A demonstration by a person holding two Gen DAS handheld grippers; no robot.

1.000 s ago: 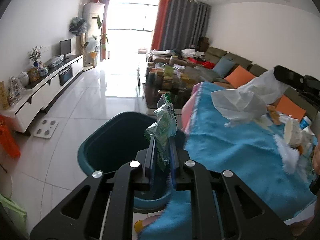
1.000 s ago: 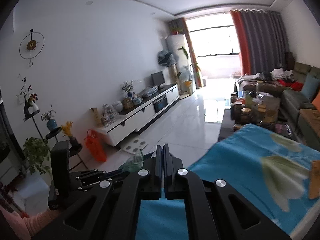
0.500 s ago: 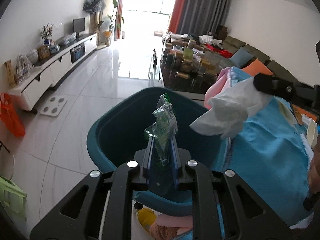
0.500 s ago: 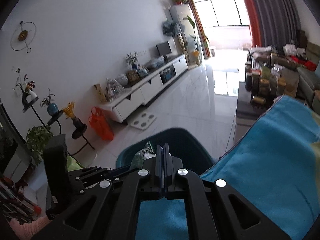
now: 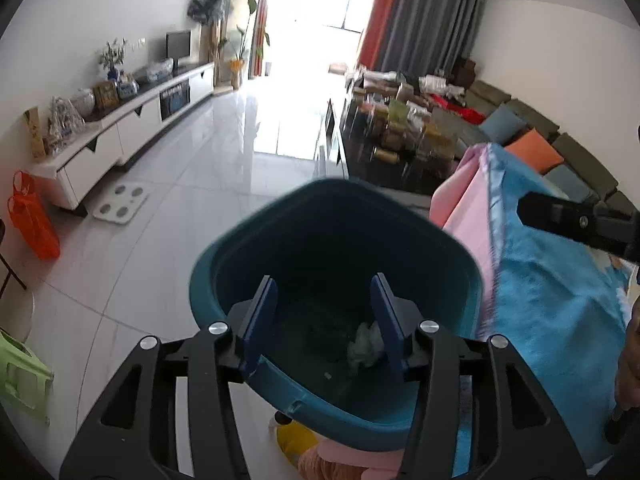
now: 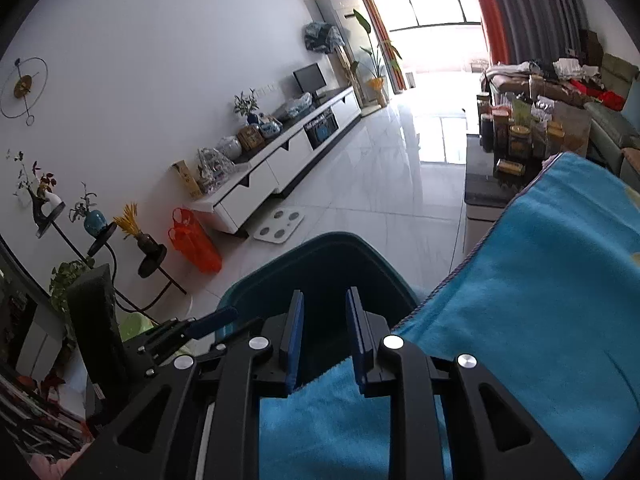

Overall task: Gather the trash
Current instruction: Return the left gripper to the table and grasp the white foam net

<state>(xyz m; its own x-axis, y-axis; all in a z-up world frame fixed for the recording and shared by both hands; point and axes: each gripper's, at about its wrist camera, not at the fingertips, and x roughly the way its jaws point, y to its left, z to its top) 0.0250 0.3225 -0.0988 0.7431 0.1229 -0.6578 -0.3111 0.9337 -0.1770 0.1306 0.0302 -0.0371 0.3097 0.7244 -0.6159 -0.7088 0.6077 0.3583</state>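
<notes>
Below, crumpled pale tissue [image 5: 365, 343] in teal bin [image 5: 248, 236]; blue cloth [image 5: 560, 300] at three o'clock. Left gripper [image 5: 323, 320], right gripper [image 6: 324, 336] opening, nothing between.

Round teal plastic bin [image 5: 248, 256]: smooth, semi-matt wall. Bright blue cloth table cover [image 6: 540, 320]: soft, napped, matt. White tiled floor [image 5: 208, 168]: polished, glossy, reflective. Crumpled pale paper tissue [image 5: 366, 344] in the bin: creased, matt.
</notes>
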